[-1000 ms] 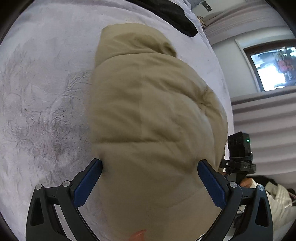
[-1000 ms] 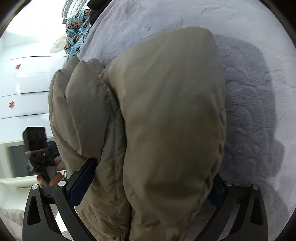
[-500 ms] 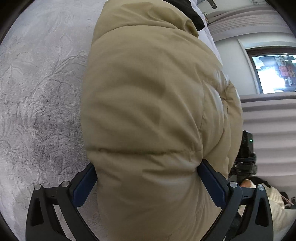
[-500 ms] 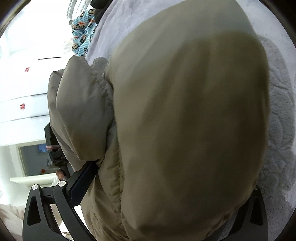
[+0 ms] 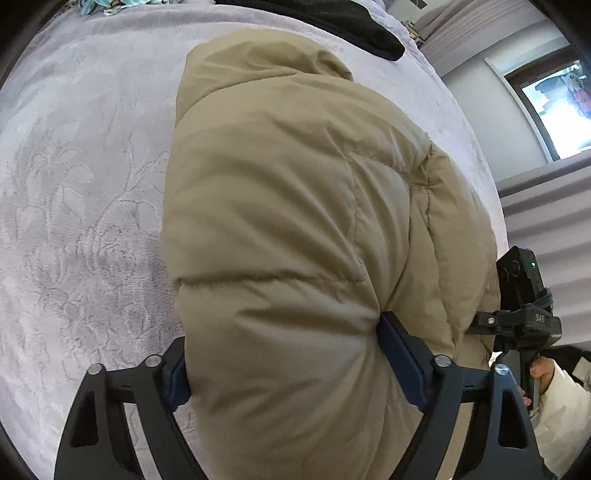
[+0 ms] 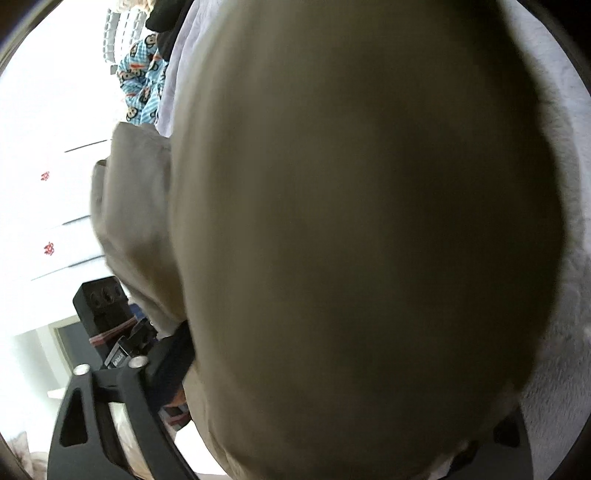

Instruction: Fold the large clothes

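Two handheld grippers are working on one puffy tan jacket (image 5: pixel 295 236) lying bundled on a pale grey embossed bedspread (image 5: pixel 74 206). The left gripper (image 5: pixel 284 354) is angling steeply downward, its jaws closing, blue pads pressing into a padded fold of the jacket. The right gripper (image 6: pixel 325 369) is slanting down from the opposite side, jaws also closing with jacket bulk filling the gap; one finger is hidden, so its hold cannot be told. A hand (image 5: pixel 541 373) in a cream sleeve is holding that right gripper. A black garment (image 5: pixel 332 26) is lying beyond, near a window (image 5: pixel 554 99). No writing is readable.
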Demonstrator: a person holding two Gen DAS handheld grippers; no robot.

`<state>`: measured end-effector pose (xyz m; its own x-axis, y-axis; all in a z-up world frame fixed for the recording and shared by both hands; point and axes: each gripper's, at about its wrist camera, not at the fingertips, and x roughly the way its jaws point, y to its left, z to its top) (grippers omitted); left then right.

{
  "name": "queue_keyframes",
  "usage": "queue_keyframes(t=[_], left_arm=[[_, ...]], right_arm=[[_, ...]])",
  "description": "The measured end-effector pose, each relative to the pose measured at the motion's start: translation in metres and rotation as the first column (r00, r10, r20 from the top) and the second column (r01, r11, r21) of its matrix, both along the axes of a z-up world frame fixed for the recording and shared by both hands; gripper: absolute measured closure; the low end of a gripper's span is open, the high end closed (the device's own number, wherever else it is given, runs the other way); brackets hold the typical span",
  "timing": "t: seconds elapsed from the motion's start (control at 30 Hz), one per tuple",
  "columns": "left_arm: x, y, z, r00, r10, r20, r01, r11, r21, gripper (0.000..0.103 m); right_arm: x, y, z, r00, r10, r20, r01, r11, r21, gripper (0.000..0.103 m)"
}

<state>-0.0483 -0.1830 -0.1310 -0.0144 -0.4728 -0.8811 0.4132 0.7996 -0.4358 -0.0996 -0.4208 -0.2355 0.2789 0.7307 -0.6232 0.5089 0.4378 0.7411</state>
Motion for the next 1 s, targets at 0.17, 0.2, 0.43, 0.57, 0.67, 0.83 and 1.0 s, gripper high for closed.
queue_keyframes(t=[0.17,0.2,0.43,0.57,0.67,0.83,1.0], left_arm=[[-0.006,0.001,0.019,1.000,-0.010,0.026,0.010,1.000,0.002,0.025],[-0.009,0.004,0.022,0.999,-0.012,0.032,0.012,1.000,0.002,0.026],[-0.007,0.034,0.049,0.997,-0.007,0.074,0.010,0.999,-0.041,0.026],[0.001,0.051,0.062,0.995,0.016,0.101,-0.011,0.999,-0.052,0.026],[0.011,0.074,0.070,0.992,0.028,0.119,-0.022,0.998,-0.054,0.026],[0.042,0.123,0.075,0.991,0.041,0.129,-0.031,0.997,-0.076,0.026],[0.089,0.198,0.080,0.986,0.068,0.152,-0.055,0.995,-0.089,0.026]], right_arm=[[-0.009,0.005,0.020,0.999,0.006,0.049,-0.004,0.999,-0.046,0.047],[-0.011,0.006,0.023,0.998,0.008,0.056,-0.005,0.999,-0.049,0.049],[-0.008,0.016,0.047,0.992,0.030,0.122,-0.023,0.998,-0.054,0.050],[-0.008,0.030,0.059,0.990,0.033,0.136,-0.025,0.998,-0.061,0.050],[0.000,0.050,0.068,0.988,0.036,0.147,-0.026,0.997,-0.068,0.050],[0.012,0.096,0.077,0.985,0.033,0.171,-0.018,0.996,-0.087,0.050],[0.031,0.156,0.087,0.977,0.036,0.211,-0.014,0.995,-0.102,0.050]])
